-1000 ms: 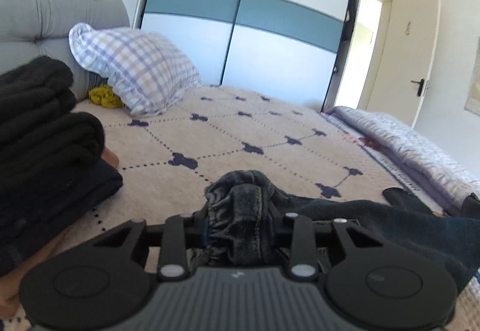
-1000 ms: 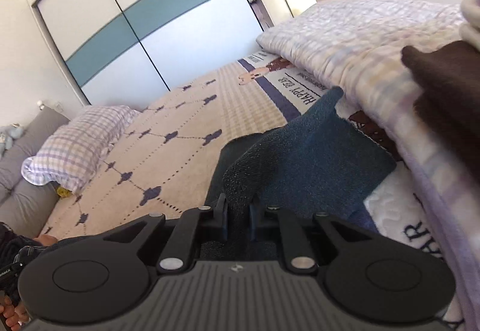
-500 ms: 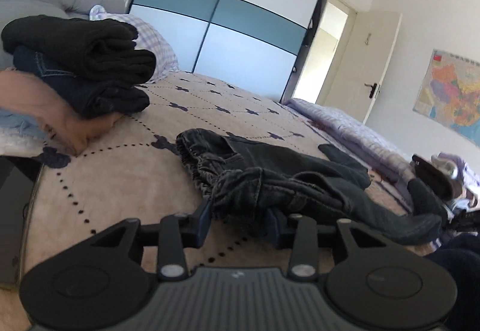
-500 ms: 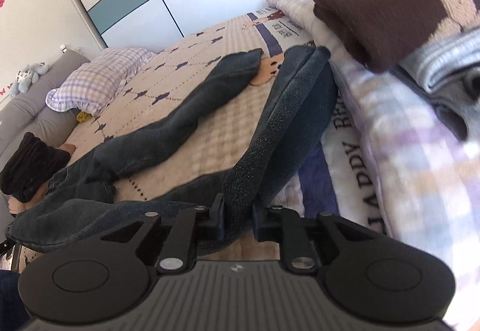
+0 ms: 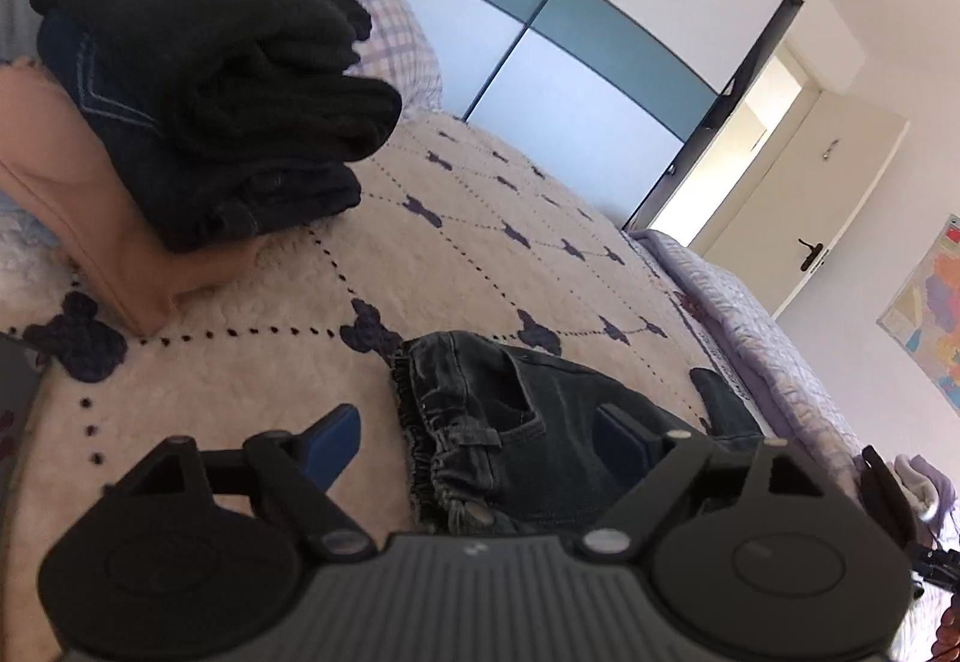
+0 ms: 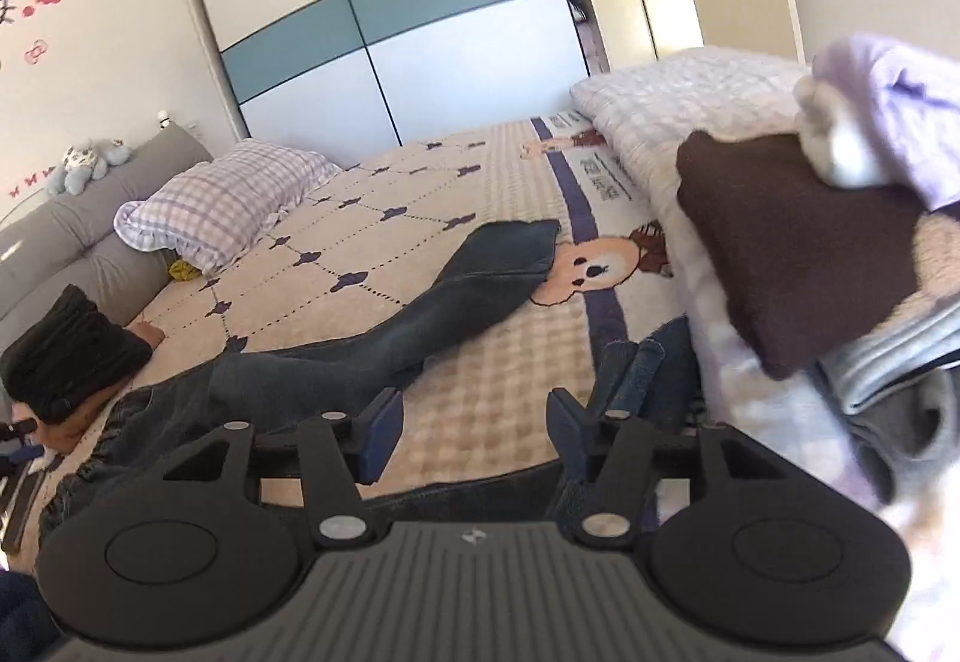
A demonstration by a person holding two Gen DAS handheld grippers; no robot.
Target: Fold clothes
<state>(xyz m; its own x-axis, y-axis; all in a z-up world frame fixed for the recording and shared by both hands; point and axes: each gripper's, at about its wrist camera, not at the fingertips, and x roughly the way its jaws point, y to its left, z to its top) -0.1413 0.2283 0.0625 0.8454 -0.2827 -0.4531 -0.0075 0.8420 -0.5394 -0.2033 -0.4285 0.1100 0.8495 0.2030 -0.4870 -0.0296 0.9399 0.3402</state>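
Dark blue jeans (image 6: pixel 420 326) lie spread on the cream patterned bedspread (image 6: pixel 384 236). One leg runs toward the bear print; the other leg's end (image 6: pixel 654 380) lies by my right gripper's right finger. My right gripper (image 6: pixel 474 422) is open and holds nothing. In the left wrist view the jeans' elastic waistband (image 5: pixel 456 422) lies between the jaws of my left gripper (image 5: pixel 474 437), which is open and just above it.
A stack of folded dark clothes (image 5: pixel 198 80) on a tan garment sits at the left, also in the right wrist view (image 6: pixel 72 356). A brown folded garment (image 6: pixel 798 242) and other clothes pile on the lilac quilt (image 6: pixel 690 92) at right. A checked pillow (image 6: pixel 222 206) lies by the grey headboard.
Both grippers have opened and let go of the jeans, which now lie on the bed. Before, the left held the waistband and the right held a leg.
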